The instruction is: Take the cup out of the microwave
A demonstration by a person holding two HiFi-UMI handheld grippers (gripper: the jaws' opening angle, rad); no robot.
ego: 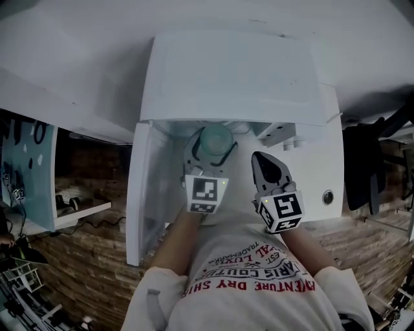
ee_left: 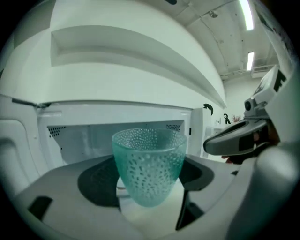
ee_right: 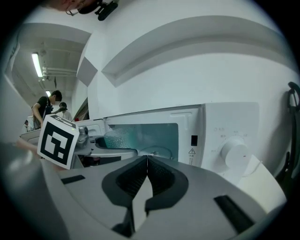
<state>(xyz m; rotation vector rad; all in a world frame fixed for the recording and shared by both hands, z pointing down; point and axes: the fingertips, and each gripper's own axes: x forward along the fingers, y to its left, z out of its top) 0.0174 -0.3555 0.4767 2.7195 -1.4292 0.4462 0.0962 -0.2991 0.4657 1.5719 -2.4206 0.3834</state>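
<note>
- Though the print on the person's shirt (ego: 259,278) runs upside down to me, I can read "COUTURE DRY" and "TRADEMARK" in red.
- One warning triangle (ee_right: 191,151) sits beside the single dial (ee_right: 234,153) of the microwave (ego: 226,77); the other marks there are too small for me to read.
- The microwave is white, its door (ego: 145,194) swung open, over a brick-patterned floor (ego: 84,271); I count two ceiling strip lights (ee_left: 246,14).
- One teal dimpled cup (ee_left: 149,166) sits at the oven's mouth, pinched between the wide-set jaws of my left gripper (ego: 212,152).
- My right gripper (ee_right: 147,161) has its jaws pressed together on nothing.
</note>
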